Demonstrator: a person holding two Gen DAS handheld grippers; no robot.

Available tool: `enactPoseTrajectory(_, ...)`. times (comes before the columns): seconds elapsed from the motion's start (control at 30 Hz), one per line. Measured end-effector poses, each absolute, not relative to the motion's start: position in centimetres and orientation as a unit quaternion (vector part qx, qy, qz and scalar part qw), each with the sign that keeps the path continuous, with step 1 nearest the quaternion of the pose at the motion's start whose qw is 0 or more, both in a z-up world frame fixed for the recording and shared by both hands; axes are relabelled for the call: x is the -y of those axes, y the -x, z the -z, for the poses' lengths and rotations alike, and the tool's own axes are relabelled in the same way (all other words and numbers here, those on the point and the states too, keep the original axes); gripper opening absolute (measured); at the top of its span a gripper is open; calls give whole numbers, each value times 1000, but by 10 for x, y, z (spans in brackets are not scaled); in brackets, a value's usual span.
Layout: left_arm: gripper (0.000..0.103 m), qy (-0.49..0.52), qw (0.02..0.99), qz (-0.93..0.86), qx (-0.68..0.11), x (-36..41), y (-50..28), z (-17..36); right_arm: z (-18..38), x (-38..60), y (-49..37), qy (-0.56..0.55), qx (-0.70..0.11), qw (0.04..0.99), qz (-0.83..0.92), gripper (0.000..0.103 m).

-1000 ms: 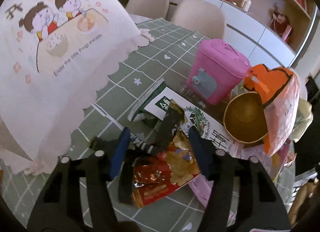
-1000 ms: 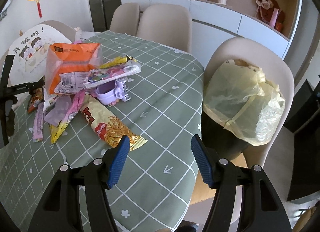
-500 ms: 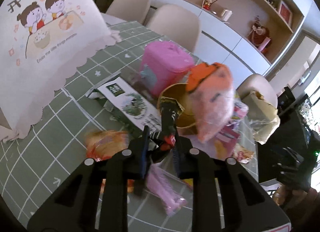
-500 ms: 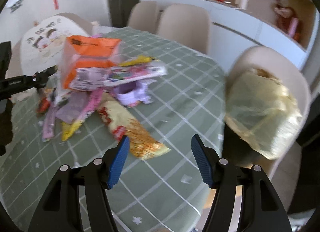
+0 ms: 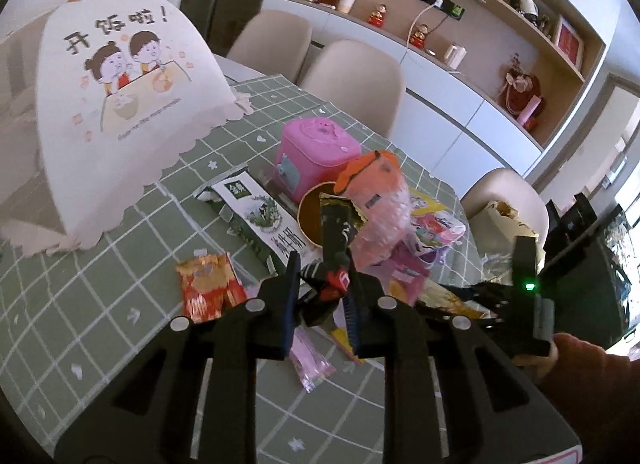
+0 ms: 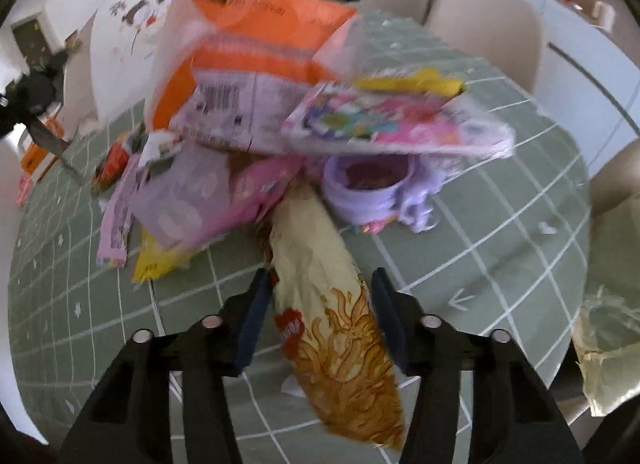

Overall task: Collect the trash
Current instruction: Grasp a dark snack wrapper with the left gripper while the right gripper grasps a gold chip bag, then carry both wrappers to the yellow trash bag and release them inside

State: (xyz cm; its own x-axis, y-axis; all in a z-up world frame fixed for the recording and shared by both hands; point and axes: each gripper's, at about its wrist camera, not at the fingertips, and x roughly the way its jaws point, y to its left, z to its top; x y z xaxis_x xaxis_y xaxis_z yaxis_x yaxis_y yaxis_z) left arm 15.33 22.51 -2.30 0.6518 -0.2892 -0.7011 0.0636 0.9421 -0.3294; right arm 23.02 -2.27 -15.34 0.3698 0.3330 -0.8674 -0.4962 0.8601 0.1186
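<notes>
My left gripper (image 5: 322, 290) is shut on a black wrapper (image 5: 336, 240) and holds it up above the green checked table (image 5: 100, 304). A red snack packet (image 5: 208, 288) lies on the cloth to its left. My right gripper (image 6: 320, 300) is open, its fingers (image 6: 252, 312) on either side of a long yellow snack bag (image 6: 324, 304) lying flat on the table. Behind the bag is a pile: an orange pack (image 6: 248, 60), a pink card packet (image 6: 396, 120), a purple cup (image 6: 368, 184), pink wrappers (image 6: 224, 200).
A pink box (image 5: 316, 160), a green-white pouch (image 5: 260, 220) and a brown bowl (image 5: 312, 220) sit mid-table. A white food cover (image 5: 116, 112) stands at the left. Beige chairs (image 5: 356, 84) ring the table. A yellow bag (image 6: 608, 348) lies on the right chair.
My left gripper shut on the black wrapper and lifted it off the table. My right gripper moved forward to the pile and now straddles the yellow snack bag, jaws narrower.
</notes>
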Motion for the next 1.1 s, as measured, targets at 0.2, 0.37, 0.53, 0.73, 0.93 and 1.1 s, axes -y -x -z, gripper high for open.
enactPoseTrajectory(0.2,19,133,903,87,-398,-206,-140,7,106,51,-209,21,-474,832,-287,29)
enactPoseTrajectory(0.37,19,136,911,90,-379,-166,-141,-11,51,95,-189,3,-425,853,-302,29)
enactPoseTrajectory(0.53,19,142,918,101,-358,-103,-159,-34,6,168,-191,1,-368,885,-284,29)
enactPoseTrajectory(0.73,19,107,917,168,-345,13,-204,-58,-22,283,-211,-24,-325,920,-217,29)
enactPoseTrajectory(0.93,19,70,898,259,-350,142,-249,-56,-19,403,-216,-65,-311,938,-134,29)
enactPoseTrajectory(1.1,19,73,865,316,-384,235,-287,-27,-5,485,-216,-97,-312,942,-71,29)
